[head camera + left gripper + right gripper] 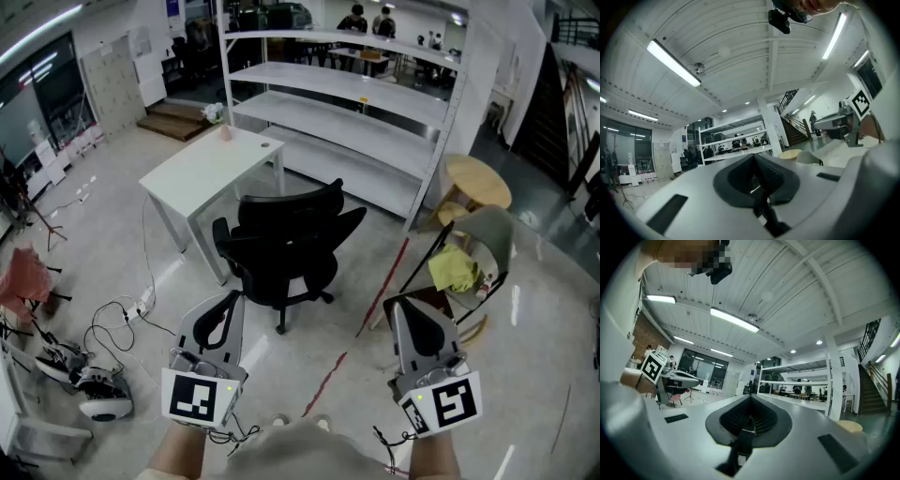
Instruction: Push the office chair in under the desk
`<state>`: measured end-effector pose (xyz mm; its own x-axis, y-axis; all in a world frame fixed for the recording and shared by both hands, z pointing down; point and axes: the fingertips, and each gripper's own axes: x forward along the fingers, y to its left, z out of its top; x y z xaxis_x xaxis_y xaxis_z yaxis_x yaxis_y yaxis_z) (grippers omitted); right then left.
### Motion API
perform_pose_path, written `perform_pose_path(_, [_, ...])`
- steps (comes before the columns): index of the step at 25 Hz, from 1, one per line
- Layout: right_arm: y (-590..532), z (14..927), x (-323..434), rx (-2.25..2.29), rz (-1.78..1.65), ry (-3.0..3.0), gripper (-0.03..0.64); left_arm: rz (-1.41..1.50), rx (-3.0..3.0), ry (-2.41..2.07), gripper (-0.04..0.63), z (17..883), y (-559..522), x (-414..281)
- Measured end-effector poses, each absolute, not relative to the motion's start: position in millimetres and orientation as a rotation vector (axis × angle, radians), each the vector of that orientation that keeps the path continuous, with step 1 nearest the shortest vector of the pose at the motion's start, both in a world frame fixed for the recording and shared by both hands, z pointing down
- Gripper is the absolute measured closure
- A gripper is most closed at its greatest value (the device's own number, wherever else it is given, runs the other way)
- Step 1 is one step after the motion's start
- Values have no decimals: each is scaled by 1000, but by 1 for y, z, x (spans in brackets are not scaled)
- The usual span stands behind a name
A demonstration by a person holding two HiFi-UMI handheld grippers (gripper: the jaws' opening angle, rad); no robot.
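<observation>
Left tool (pixel 231 298) jaws fully together with nothing between them, right tool (pixel 403 307) likewise closed and empty, both short of the black office chair (pixel 281 246), chair on the floor just beside the white tabletop (pixel 202 169), seat not under it, white shelving (pixel 356 103) beyond.

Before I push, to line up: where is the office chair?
Head view, centre: the office chair stands just right of the white desk, not under it.

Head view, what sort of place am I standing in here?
Likely an open-plan office or lab workspace: a white desk, a black office chair beside it, tall white shelving behind, and loose cables on the floor.
</observation>
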<state>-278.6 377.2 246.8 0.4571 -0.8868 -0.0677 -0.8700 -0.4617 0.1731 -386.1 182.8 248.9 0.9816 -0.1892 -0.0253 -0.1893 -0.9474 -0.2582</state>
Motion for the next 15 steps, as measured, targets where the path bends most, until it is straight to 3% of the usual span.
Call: perform_pose_path(15, [405, 260, -267, 2607, -169, -1587, 611, -21, -2875, 262, 589, 256, 215, -377])
